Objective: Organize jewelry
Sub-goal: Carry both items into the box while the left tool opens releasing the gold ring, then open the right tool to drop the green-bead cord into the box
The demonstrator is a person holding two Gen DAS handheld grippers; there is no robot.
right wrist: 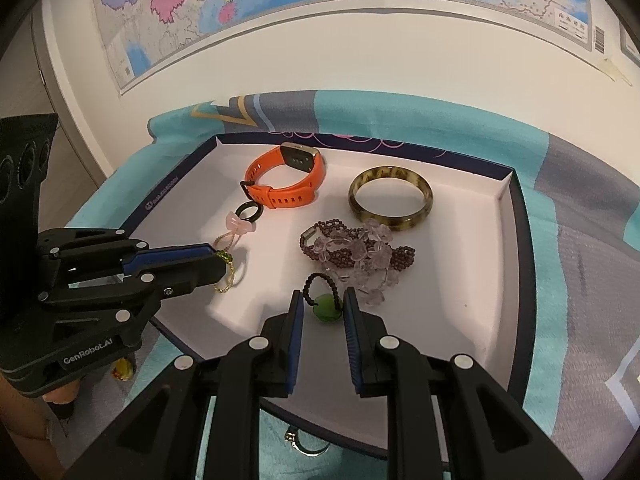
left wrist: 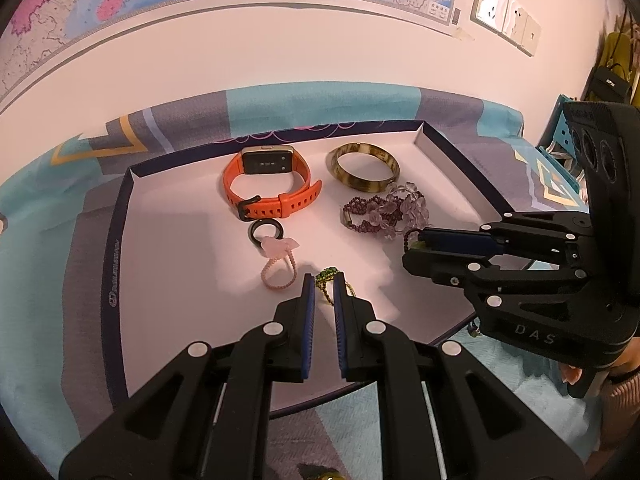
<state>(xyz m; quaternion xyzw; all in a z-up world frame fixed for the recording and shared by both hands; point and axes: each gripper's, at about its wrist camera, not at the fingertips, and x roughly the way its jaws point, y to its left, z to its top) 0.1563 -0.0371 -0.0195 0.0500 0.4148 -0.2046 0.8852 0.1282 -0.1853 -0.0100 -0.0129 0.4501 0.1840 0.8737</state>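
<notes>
my left gripper point(left wrist: 324, 280) sits low in the centre of its own view, fingers close together around a gold chain with green beads point(left wrist: 329, 280); from the right wrist view the same chain point(right wrist: 226, 270) hangs from the fingertips, so i read it as pinched, though the contact itself is hidden by the pads. my right gripper point(right wrist: 322, 300) is at a narrow gap with a green stone pendant on a dark bead loop point(right wrist: 326, 307) between its fingers; i cannot tell whether the pads actually touch it. in the left view that pendant is mostly hidden behind the right fingers.

everything lies in the white tray point(right wrist: 472, 280): orange watch point(right wrist: 286, 180) upper centre, amber bangle point(right wrist: 391, 198) to its right, a tangled purple and clear bead bracelet point(right wrist: 356, 254) mid-frame, a dark ring with pink charm point(right wrist: 242, 220) at left. small items under the tray's near edge are cut off.
</notes>
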